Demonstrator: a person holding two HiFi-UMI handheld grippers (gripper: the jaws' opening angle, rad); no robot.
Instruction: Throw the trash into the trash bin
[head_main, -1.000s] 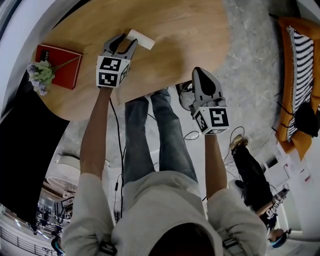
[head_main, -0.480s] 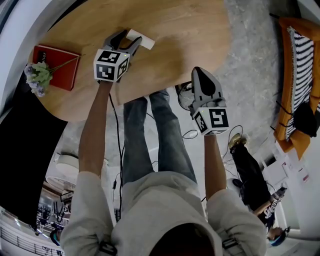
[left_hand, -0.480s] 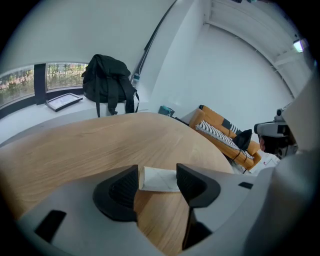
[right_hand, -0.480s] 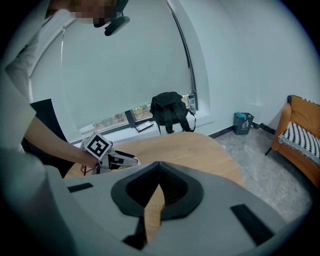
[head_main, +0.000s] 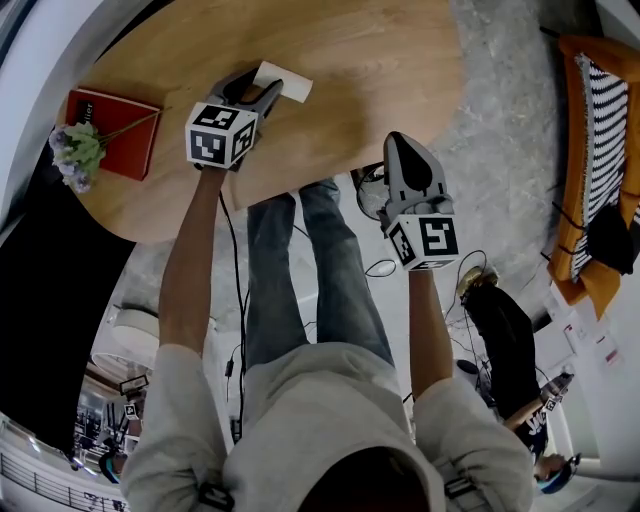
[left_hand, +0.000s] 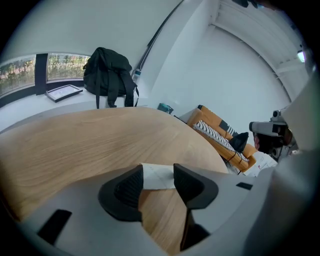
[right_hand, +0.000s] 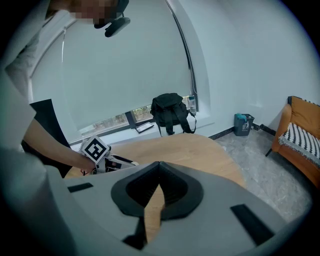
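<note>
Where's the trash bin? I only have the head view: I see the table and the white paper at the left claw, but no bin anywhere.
Observer: The right gripper view shows a small bin on the floor against the far wall, past the table's rounded end.
Operator: Is the paper caught yet? I can't judge that from above.
Observer: Not yet. In the left gripper view the left claw has just been closing, but its jaws are apart, with the paper lying flat between their tips.
</note>
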